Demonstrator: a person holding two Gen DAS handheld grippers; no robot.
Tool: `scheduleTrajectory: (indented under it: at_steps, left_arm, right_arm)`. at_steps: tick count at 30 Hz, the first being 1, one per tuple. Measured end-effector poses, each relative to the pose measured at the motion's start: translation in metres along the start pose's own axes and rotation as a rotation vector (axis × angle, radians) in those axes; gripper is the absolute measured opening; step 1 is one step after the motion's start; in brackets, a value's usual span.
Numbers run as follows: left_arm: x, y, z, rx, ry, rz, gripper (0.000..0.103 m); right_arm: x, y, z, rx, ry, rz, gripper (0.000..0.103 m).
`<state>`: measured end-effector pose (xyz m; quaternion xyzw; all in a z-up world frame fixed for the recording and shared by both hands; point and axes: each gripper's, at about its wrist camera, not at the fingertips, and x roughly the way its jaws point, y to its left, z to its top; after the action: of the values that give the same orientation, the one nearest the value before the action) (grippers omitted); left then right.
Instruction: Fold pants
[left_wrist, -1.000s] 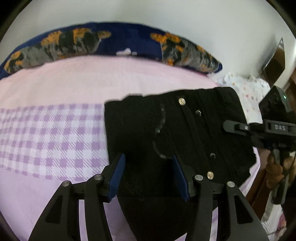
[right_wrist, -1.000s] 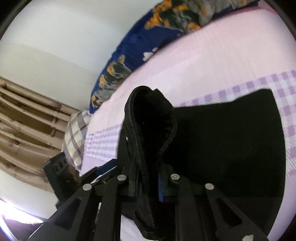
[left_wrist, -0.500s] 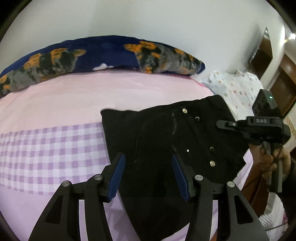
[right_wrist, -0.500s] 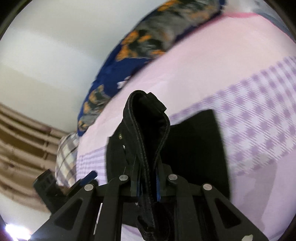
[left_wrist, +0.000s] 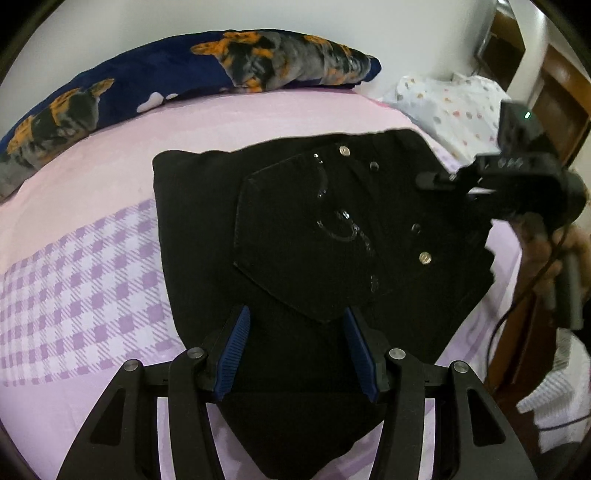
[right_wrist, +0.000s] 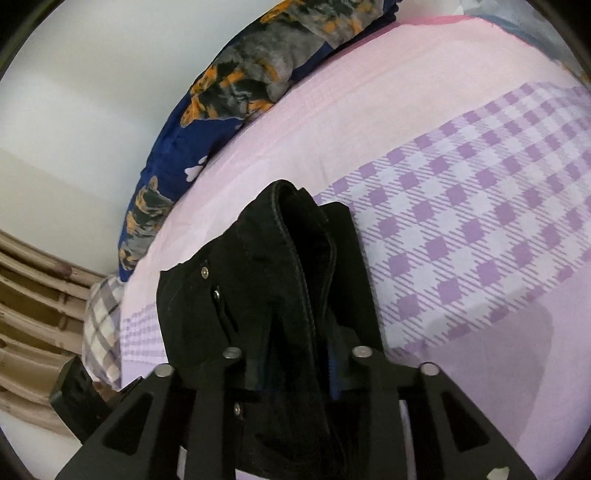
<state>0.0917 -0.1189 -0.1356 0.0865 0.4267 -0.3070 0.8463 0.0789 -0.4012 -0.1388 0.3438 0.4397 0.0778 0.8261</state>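
Since a second ago the black pants (left_wrist: 303, 236) have settled flatter on the pink and lilac-check bedsheet (left_wrist: 85, 280), pocket side up. Left gripper (left_wrist: 300, 350) hovers with blue pads spread, cloth beneath them but seemingly ungripped. Right gripper (right_wrist: 295, 363) is opening, a thick fold of waistband between its jaws; whether the pads still pinch it is hard to say

Opening right claw (right_wrist: 295, 365) around pants (right_wrist: 295, 266)
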Motion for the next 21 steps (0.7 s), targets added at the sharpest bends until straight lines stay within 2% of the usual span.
scheduleTrajectory:
  at_steps: [3, 9, 14, 21]
  left_arm:
    - [-0.002, 0.000, 0.000, 0.001, -0.006, 0.007, 0.053]
    - [-0.005, -0.001, -0.001, -0.005, -0.001, 0.009, 0.055]
    - [-0.010, -0.006, -0.005, 0.014, -0.004, 0.025, 0.055]
    - [-0.025, -0.017, -0.013, 0.060, -0.031, 0.041, 0.055]
  right_arm:
    - [-0.011, -0.003, -0.013, 0.015, -0.005, -0.017, 0.033]
    - [-0.027, -0.011, -0.043, 0.057, -0.009, -0.017, 0.033]
    - [-0.035, 0.004, -0.049, -0.006, -0.046, -0.072, 0.020]
    - [-0.046, 0.010, -0.056, -0.011, -0.065, -0.090, 0.017]
